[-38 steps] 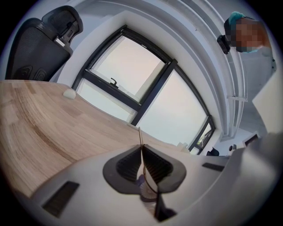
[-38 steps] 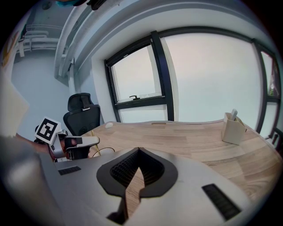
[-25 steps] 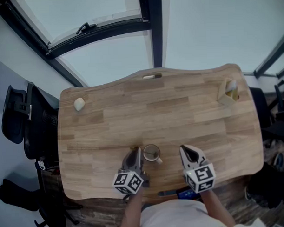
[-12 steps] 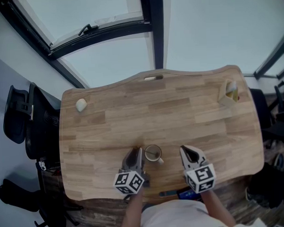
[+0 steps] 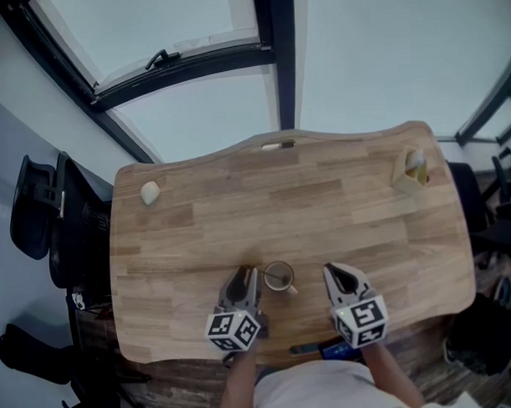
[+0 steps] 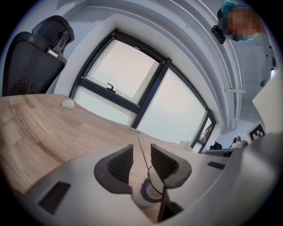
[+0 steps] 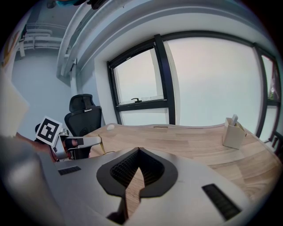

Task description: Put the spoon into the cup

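A small cup [image 5: 280, 278] stands near the table's front edge, between my two grippers. In the left gripper view it [image 6: 149, 192] sits just under and beyond the jaws. The spoon [image 6: 142, 152] stands in the cup, its thin handle rising through the gap between the left jaws. My left gripper [image 5: 242, 285] is left of the cup and its jaws are opening; the pads [image 6: 120, 163] do not press the handle. My right gripper [image 5: 341, 280] is right of the cup, apart from it, shut and empty.
The wooden table [image 5: 322, 205] carries a small white lump [image 5: 150, 193] at far left and a beige holder [image 5: 413, 168] at far right. A black office chair [image 5: 40, 216] stands left of the table. Windows run along the far side.
Both hands have stayed where they were beside the cup. The head view has shifted slightly; no object has moved on the table.
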`<move>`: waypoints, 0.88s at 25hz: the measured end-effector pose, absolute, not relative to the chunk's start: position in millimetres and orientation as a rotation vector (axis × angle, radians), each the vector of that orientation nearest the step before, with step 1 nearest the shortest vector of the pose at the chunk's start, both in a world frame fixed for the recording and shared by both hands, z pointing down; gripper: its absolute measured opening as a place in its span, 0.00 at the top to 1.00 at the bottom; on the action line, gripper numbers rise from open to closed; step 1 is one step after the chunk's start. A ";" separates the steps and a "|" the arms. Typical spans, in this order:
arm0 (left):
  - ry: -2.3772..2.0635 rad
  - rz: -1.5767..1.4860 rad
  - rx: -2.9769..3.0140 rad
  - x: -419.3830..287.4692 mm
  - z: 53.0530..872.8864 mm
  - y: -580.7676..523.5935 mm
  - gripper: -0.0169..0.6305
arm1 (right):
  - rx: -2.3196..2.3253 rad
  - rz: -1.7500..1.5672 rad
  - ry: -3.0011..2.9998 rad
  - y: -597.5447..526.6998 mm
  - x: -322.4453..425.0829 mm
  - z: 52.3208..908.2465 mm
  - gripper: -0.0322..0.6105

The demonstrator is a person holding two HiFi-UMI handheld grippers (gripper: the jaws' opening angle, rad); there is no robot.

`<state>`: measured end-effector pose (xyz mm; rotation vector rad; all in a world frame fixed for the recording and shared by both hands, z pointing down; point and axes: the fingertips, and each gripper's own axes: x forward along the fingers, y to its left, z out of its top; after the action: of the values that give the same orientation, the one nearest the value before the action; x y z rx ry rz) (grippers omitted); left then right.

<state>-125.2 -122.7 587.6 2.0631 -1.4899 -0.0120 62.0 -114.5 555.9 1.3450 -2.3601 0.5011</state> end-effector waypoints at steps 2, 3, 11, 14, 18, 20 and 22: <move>-1.496 -0.032 2.060 -128.9 583.9 -122.5 0.81 | 1.349 0.500 -2.352 -114.4 60.1 552.7 0.95; -1.500 -0.040 2.058 -131.4 582.2 -122.4 0.81 | 1.344 0.503 -2.353 -113.3 58.1 551.9 0.95; -1.533 -0.102 2.057 -150.6 568.1 -120.2 0.81 | 1.355 0.501 -2.388 -112.4 48.9 547.0 0.95; -1.554 -0.114 2.084 -155.7 557.5 -120.5 0.81 | 1.377 0.489 -2.385 -112.9 48.2 541.7 0.95; -1.560 -0.119 2.132 -155.4 543.7 -123.2 0.81 | 1.397 0.437 -2.400 -117.7 46.7 531.2 0.95; -1.551 -0.122 2.152 -154.7 537.9 -124.7 0.82 | 1.402 0.419 -2.409 -119.1 44.7 526.7 0.95; -1.551 -0.117 2.170 -154.6 532.3 -125.6 0.87 | 1.403 0.398 -2.429 -121.1 41.2 520.0 0.95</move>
<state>-154.6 -125.6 532.3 2.1697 -1.5510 -0.1167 41.2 -121.1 520.0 1.4033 -2.4288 0.3977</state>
